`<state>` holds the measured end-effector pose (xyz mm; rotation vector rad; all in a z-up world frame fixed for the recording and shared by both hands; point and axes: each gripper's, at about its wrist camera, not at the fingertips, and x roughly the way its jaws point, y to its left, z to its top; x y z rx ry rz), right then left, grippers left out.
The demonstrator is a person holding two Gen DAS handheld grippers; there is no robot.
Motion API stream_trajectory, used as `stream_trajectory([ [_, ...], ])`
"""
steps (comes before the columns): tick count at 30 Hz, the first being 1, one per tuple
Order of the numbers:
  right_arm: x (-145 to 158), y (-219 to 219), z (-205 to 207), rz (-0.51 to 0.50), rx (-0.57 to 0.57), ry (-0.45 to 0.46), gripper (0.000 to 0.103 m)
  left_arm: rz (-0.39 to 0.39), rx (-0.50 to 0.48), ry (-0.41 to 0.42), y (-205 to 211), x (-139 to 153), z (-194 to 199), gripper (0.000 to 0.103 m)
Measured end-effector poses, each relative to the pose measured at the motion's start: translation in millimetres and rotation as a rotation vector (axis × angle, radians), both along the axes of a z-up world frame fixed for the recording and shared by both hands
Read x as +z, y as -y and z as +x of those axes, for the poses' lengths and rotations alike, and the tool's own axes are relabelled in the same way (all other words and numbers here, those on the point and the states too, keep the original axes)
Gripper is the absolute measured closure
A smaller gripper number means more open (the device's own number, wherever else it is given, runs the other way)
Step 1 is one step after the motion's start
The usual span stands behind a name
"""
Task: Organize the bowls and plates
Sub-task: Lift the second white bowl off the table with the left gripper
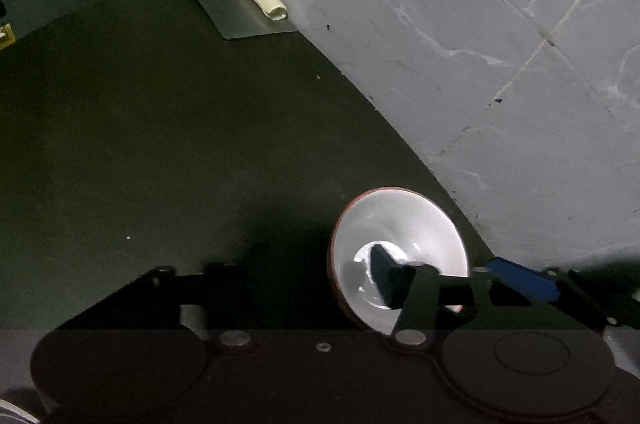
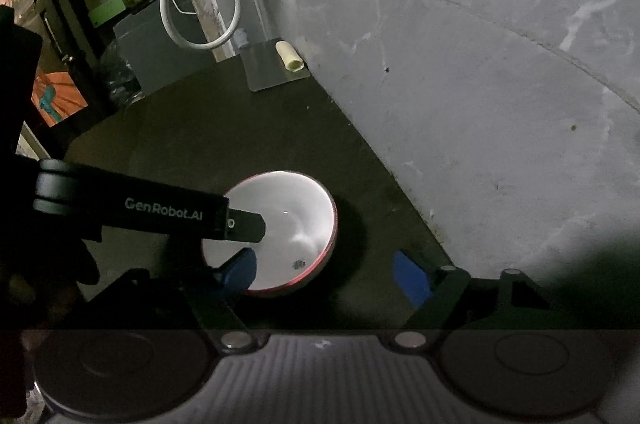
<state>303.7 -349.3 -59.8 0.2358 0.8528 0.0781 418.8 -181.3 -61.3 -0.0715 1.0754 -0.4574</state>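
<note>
Bowl (image 2: pixel 288 220): white inside, red rim, upright, empty.

Dim room; dark table (image 1: pixel 160 144) against grey marbled wall (image 1: pixel 480 24).

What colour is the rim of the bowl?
The bowl's rim is red and the inside white; the right wrist view shows it best.

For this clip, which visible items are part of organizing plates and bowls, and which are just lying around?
Part of the job:
- white bowl with a red rim
- left gripper
- right gripper

Just lying about:
- metal scraper
- small cream-coloured roll
- white cable
</note>
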Motion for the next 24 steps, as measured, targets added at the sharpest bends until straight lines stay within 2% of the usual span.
stream_trajectory([
  [4, -1, -2, 1, 0.011, 0.012, -0.006, 0.036, -0.050, 0.016, -0.028, -4, -1, 2, 0.071],
  [8, -3, -1, 4, 0.030, 0.016, -0.011, 0.049, -0.057, 0.019, -0.030, -3, -1, 2, 0.081],
  [9, -4, 0, 5, 0.040, 0.018, -0.015, 0.051, -0.059, 0.020, -0.032, -3, -1, 2, 0.086],
  [10, -5, 1, 6, 0.054, 0.017, -0.020, 0.057, -0.066, 0.021, -0.034, -4, -1, 2, 0.089],
  [12, -6, 3, 7, 0.084, 0.021, -0.025, 0.066, -0.070, 0.026, -0.036, -3, -1, 1, 0.090],
  [17, -4, 2, 2, 0.093, 0.015, -0.031, 0.073, -0.060, 0.032, -0.031, -4, 0, -4, 0.091],
  [24, 5, -1, -9, 0.102, 0.027, -0.002, 0.074, -0.068, 0.051, -0.012, -11, 11, -16, 0.091],
])
